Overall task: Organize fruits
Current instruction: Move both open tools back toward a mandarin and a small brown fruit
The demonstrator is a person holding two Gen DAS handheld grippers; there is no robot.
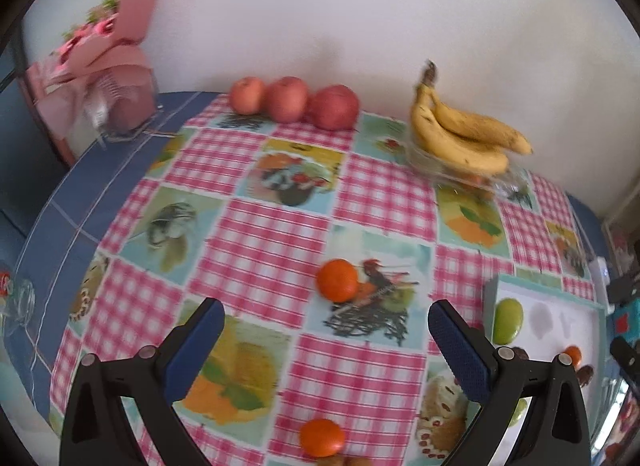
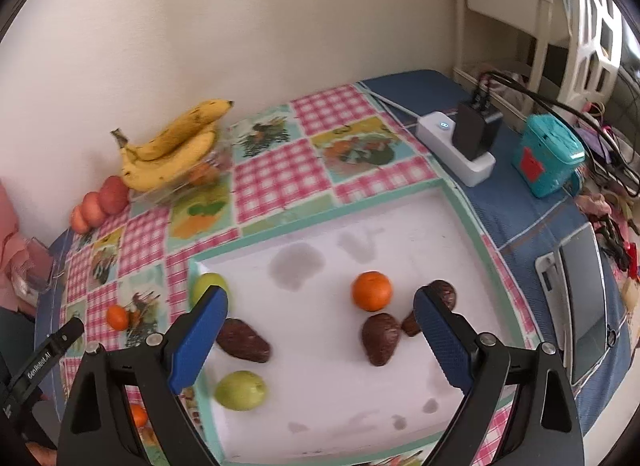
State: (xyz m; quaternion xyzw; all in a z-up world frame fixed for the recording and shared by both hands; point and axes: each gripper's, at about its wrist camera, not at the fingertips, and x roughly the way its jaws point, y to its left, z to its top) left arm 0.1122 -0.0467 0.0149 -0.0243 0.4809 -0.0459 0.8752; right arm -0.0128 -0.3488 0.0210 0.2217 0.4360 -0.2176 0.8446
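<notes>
My left gripper (image 1: pixel 325 316) is open and empty above the checked tablecloth. An orange tangerine (image 1: pixel 337 280) lies just beyond its fingertips and another (image 1: pixel 322 437) lies below between the jaws. My right gripper (image 2: pixel 320 304) is open and empty over the white tray (image 2: pixel 460 221). In the tray lie an orange tangerine (image 2: pixel 371 290), two green fruits (image 2: pixel 240 390) (image 2: pixel 205 284) and several dark brown fruits (image 2: pixel 243 340) (image 2: pixel 380 338). Three red apples (image 1: pixel 294 99) sit by the wall. A bunch of bananas (image 1: pixel 464 131) rests on a glass dish.
A pink bouquet in a clear box (image 1: pixel 104 77) stands at the table's far left. A white power strip with a black charger (image 2: pixel 460 137), a teal box (image 2: pixel 548 153) and a laptop (image 2: pixel 580 306) lie right of the tray. The wall is close behind the table.
</notes>
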